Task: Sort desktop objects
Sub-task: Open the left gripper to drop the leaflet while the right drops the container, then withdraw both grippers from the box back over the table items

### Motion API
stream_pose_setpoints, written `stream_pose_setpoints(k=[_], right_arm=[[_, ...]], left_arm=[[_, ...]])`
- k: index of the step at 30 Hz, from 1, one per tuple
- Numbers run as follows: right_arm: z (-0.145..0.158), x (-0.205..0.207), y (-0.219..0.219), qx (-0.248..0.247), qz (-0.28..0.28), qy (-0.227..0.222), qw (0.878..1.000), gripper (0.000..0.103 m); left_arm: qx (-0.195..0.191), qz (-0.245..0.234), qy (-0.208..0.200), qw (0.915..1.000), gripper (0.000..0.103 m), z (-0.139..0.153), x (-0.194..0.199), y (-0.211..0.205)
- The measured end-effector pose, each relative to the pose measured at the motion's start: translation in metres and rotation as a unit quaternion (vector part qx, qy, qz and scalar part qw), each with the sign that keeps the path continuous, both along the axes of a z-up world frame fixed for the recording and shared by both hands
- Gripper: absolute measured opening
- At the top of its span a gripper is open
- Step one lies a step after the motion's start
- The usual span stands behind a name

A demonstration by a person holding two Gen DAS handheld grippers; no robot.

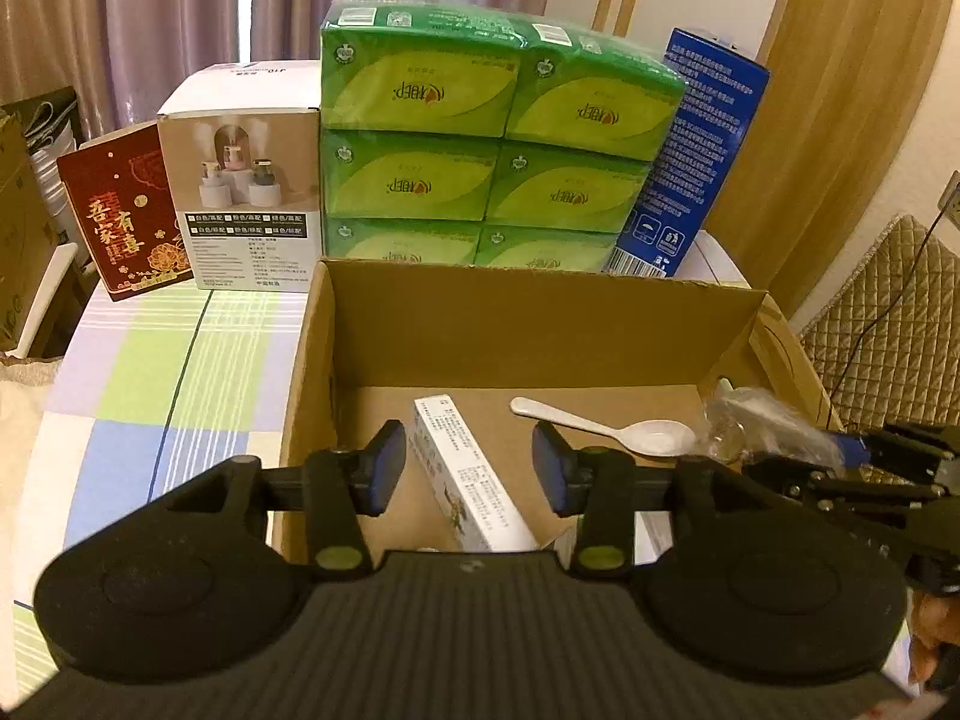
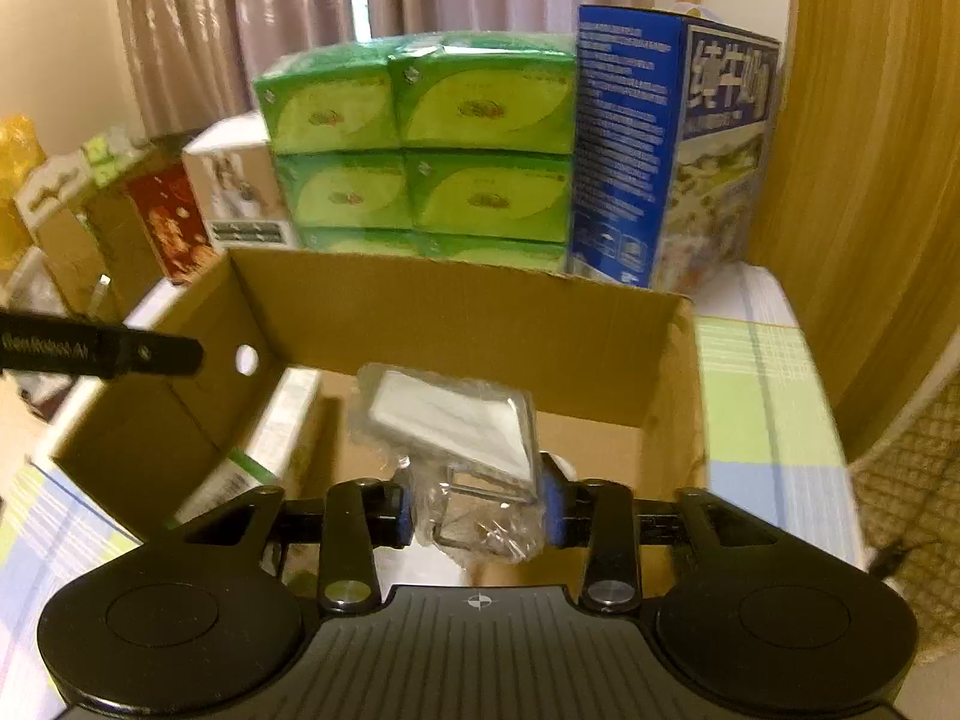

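An open cardboard box stands on the checked tablecloth; it also shows in the right wrist view. Inside lie a long white carton and a white plastic spoon. My left gripper is open above the carton, holding nothing. My right gripper is shut on a clear plastic-wrapped packet with a white pad and metal clip, held over the box. The packet and right gripper show at the box's right wall in the left wrist view.
Behind the box stand a green tissue multipack, a blue carton, a white humidifier box and a red gift box. A quilted chair is at the right. The left gripper's body shows at left.
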State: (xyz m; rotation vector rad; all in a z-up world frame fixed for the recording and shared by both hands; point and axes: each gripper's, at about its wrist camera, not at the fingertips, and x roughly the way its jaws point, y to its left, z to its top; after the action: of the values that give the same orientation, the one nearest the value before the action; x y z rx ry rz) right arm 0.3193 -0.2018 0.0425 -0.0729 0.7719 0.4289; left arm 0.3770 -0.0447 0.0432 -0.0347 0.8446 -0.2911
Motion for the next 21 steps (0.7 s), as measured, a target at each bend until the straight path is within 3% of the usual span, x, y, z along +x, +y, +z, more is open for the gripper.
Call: stream_pose_setpoints(k=[1,10,21], right_arm=[[0.003,-0.002,-0.002,0.007,-0.001,-0.008,1.000,0.078],[0.026,-0.035,-0.022,0.023,-0.013,-0.036,0.999,0.081],[0.045,-0.129,-0.052,0.054,-0.023,-0.035,0.998,0.093]], left_arm=[[-0.001,0.001,0.000,1.0000,0.043,0.000,-0.001,0.001],[-0.011,0.011,-0.013,0.9998,0.064,0.011,-0.037,0.017],[-0.016,0.023,-0.029,0.9992,0.081,0.029,-0.133,0.033]])
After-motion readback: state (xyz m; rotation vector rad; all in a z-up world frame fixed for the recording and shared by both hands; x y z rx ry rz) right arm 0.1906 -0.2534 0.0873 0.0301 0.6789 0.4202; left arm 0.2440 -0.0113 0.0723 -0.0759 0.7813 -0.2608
